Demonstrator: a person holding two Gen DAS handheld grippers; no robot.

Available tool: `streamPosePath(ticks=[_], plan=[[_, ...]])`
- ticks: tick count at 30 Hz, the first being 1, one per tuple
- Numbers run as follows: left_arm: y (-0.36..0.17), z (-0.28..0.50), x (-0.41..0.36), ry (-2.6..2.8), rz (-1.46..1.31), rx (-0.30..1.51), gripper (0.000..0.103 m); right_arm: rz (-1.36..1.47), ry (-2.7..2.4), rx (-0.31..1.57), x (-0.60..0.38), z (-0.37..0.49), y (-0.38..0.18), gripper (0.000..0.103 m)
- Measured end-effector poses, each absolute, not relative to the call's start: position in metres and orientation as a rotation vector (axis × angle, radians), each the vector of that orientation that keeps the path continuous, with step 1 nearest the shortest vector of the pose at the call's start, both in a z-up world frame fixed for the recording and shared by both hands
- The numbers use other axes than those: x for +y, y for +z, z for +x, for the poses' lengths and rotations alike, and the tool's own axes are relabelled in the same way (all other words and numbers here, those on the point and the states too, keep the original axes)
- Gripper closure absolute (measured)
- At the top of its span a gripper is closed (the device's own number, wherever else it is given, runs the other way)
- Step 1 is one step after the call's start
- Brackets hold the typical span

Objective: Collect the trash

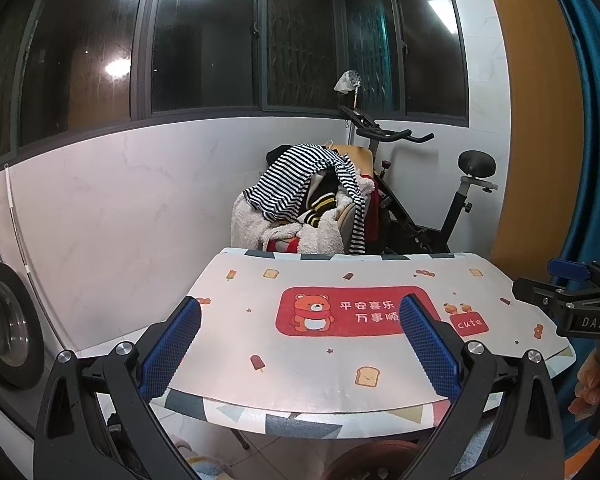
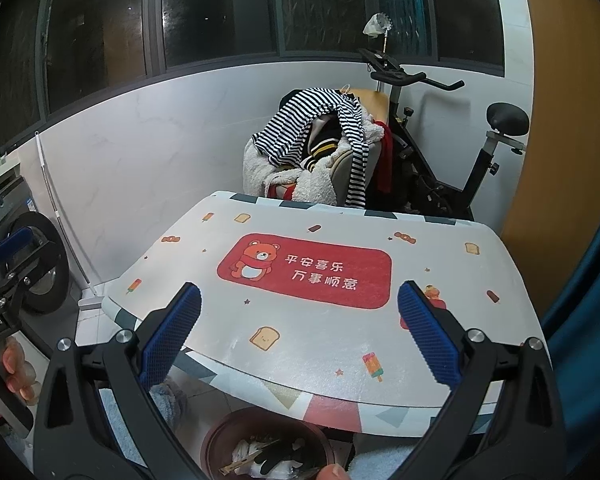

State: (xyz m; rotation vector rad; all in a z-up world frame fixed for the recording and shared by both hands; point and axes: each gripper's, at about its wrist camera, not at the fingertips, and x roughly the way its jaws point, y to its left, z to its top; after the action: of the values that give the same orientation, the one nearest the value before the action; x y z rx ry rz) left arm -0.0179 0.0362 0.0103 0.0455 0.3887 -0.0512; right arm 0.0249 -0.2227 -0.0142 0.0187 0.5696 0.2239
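trash [image 2: 260, 458]: white scraps, dark bits; in brown bin [image 2: 220, 440]; under table edge

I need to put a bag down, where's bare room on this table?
The whole table mat is bare: around the red bear panel, out to each edge. It is crowded beyond the far edge, with the clothes pile and exercise bike, and below the near edge, with the trash bin.

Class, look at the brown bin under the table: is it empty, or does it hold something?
Holds something. The brown bin shows white crumpled scraps and dark pieces inside, below the table edge.
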Motion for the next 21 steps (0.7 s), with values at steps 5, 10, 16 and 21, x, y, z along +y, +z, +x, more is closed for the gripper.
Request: streamPosePath(ticks=[5, 10, 16, 21], plan=[[0.01, -0.02, 0.037, -0.028, 0.044, 0.385, 0.006, 0.019, 0.224, 0.577, -0.223, 0.024, -0.016, 0.006], [0.008, -0.017, 0.04, 0.005, 0.027, 0.41, 0.006, 0.019, 0.222, 0.577, -0.223, 0.023, -0.016, 0.006], [0.01, -0.019, 0.034, -0.015, 0.047, 0.4, 0.006, 0.029, 0.216, 0.582, -0.226, 0.023, -0.014, 0.006], [0.019, -0.023, 0.028, -0.045, 0.064, 0.352, 0.006, 0.035, 0.21, 0.537, -0.23, 0.016, -0.002, 0.006]])
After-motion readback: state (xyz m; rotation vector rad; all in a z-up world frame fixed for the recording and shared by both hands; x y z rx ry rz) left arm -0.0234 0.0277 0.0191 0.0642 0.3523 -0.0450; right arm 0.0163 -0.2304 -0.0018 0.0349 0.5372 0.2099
